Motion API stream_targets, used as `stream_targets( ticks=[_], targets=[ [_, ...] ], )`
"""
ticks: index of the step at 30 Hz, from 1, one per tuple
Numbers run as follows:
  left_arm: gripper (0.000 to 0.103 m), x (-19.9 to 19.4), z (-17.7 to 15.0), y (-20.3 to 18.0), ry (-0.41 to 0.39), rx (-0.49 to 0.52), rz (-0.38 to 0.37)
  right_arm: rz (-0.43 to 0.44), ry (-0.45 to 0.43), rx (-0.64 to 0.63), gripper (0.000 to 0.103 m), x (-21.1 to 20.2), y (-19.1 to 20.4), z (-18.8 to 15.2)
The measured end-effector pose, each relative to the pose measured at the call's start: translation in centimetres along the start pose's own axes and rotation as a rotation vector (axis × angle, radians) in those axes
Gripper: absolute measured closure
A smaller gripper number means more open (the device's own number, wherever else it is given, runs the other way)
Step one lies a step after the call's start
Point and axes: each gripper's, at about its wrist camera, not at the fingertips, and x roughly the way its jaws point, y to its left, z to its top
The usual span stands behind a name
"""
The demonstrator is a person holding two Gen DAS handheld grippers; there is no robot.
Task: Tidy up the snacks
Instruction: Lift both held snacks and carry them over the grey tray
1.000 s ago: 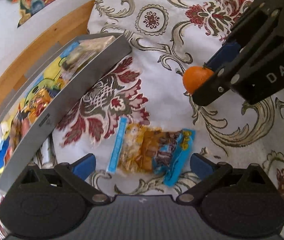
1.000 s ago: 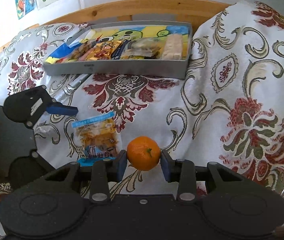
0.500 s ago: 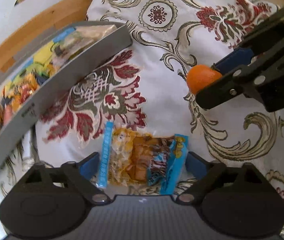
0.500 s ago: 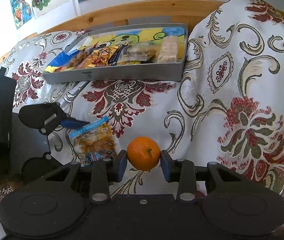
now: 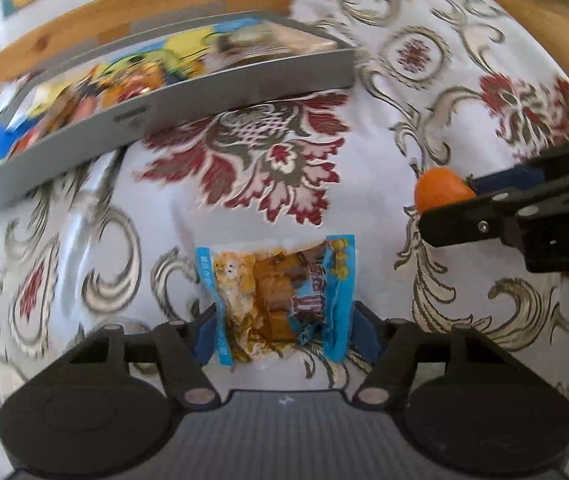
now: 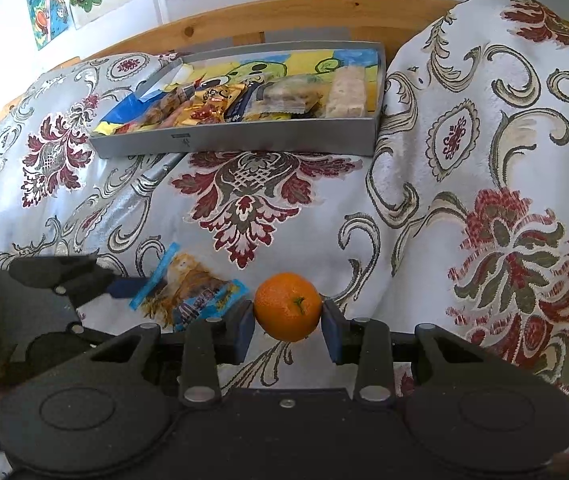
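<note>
Surface: white cloth [image 6: 364, 220] with dark red floral medallions and beige scrolls, rumpled, heaped into a mound at right, laid over a pale wooden frame [image 6: 284, 12] showing along the far edge
Directly on cloth: grey shallow tray [image 6: 244, 142], far centre, filled with packaged snacks; blue-edged snack packet [image 5: 280, 300], flat, nearer than the tray and well apart from it
</note>
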Motion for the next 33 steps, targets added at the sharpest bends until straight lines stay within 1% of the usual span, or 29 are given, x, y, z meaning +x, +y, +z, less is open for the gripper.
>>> stream_targets(
  ticks=[4, 6, 11, 16, 19, 23, 24, 25, 33],
  targets=[
    [0.039, -0.5, -0.5, 0.2, -0.003, -0.049, 0.018, -0.003, 0.001, -0.002, 0.065, 0.0, 0.0, 0.0],
    [0.040, -0.6, -0.6, 0.3, -0.008, -0.061, 0.025, -0.006, 0.002, -0.005, 0.065, 0.0, 0.0, 0.0],
    [0.040, -0.7, -0.9, 0.1, -0.040, -0.127, 0.041, -0.012, 0.003, -0.009, 0.065, 0.1, 0.0, -0.1],
    [0.045, -1.2, -1.3, -0.7, -0.081, -0.086, 0.082, -0.009, 0.008, -0.015, 0.065, 0.5, 0.0, -0.1],
    [0.046, -1.4, -1.5, -1.0, -0.090, -0.066, 0.095, -0.007, 0.013, -0.026, 0.065, 0.6, 0.2, -0.2],
    [0.048, -1.3, -1.3, -0.9, -0.086, -0.072, 0.092, -0.009, 0.012, -0.025, 0.065, 0.6, 0.2, -0.2],
    [0.049, -1.3, -1.4, -0.9, -0.086, -0.073, 0.090, -0.010, 0.011, -0.023, 0.065, 0.6, 0.2, -0.2],
    [0.053, -1.3, -1.4, -0.8, -0.087, -0.073, 0.086, -0.012, 0.010, -0.021, 0.065, 0.6, 0.1, -0.2],
    [0.054, -1.3, -1.7, -1.0, -0.103, -0.055, 0.088, -0.010, 0.010, -0.027, 0.065, 0.5, 0.1, -0.2]
  ],
)
